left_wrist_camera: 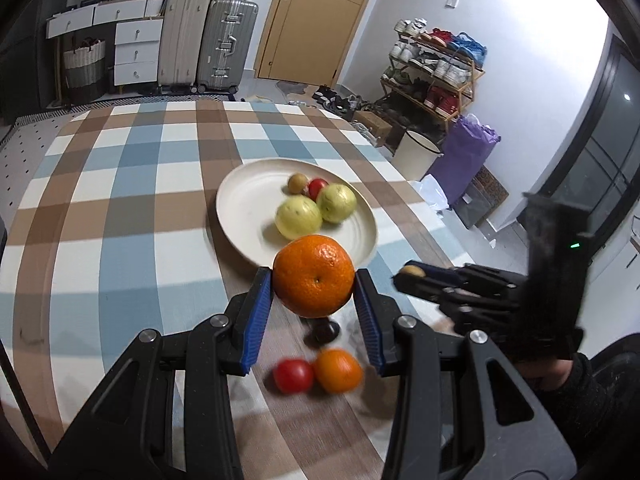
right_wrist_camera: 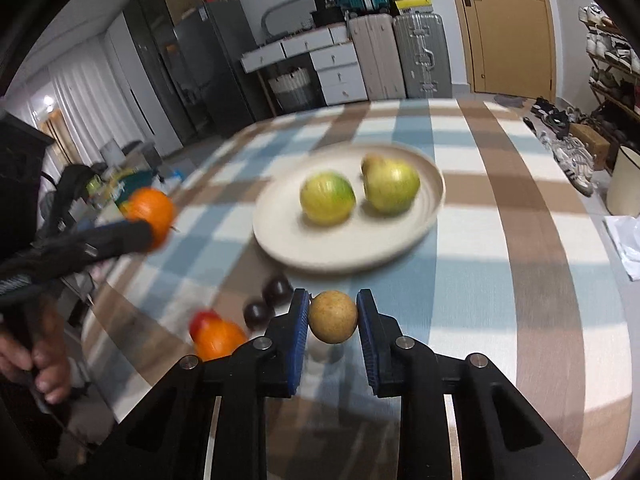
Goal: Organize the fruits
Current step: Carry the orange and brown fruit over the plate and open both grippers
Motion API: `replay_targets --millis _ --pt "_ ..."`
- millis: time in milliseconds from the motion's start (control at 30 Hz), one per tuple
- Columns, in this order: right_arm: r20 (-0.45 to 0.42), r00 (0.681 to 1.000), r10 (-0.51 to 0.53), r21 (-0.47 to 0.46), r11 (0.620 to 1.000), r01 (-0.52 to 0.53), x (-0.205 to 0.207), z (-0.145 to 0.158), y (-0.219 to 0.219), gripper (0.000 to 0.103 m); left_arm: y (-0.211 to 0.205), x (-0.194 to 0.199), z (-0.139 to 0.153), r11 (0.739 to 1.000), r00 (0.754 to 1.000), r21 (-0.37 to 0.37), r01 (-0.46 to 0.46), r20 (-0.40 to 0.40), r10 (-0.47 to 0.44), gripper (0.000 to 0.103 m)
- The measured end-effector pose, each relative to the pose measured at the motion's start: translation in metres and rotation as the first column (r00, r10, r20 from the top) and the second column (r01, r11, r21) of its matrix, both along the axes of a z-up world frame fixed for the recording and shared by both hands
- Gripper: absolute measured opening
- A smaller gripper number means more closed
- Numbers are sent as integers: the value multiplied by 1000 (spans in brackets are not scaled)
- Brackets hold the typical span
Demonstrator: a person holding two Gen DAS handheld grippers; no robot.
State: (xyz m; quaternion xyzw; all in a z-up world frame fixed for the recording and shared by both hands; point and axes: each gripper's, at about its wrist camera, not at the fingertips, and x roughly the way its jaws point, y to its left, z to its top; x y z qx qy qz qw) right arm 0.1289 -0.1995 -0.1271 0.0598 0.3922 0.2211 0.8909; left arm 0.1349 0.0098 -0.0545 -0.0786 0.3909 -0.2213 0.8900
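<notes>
Between the blue pads of the left gripper [left_wrist_camera: 314, 280] sits a large orange [left_wrist_camera: 314, 276], clamped at its widest and lifted clear of the checked tablecloth [left_wrist_camera: 120, 200]. The right gripper [right_wrist_camera: 333, 317] pinches a small tan fruit [right_wrist_camera: 333, 317] the same way, its pads drawn narrow. The step in hand looks like the carry to the plate [left_wrist_camera: 240, 200], which lies just ahead of both tools. To do it well, I would keep each grip firm, bring the fruit over bare plate beside the two green fruits [left_wrist_camera: 316, 210], lower it close, then release, so nothing rolls off the rim.

Below the left tool that view shows a tomato [left_wrist_camera: 293, 376], a smaller orange [left_wrist_camera: 338, 371] and a dark fruit [left_wrist_camera: 325, 332] waiting on the cloth, and a red and a brown fruit [left_wrist_camera: 308, 185] at the plate's far side, which the right view barely shows. The right view alone shows two dark fruits [right_wrist_camera: 268, 302] and a hand [right_wrist_camera: 38, 356] on the left tool's handle.
</notes>
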Motion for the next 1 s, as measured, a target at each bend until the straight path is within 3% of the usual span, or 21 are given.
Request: replay_targets --millis 300,733,1000 --pt "34 998 53 54 997 -55 54 33 9 24 -4 81 -5 1000 999 -5 -3 -45 3 38" --pt "-41 997 72 133 989 -66 139 26 11 25 -15 178 -31 1000 992 -11 12 -124 -13 38" --pt "-95 992 84 168 984 -67 182 16 12 25 -22 217 -51 999 985 -6 38 -168 -39 38"
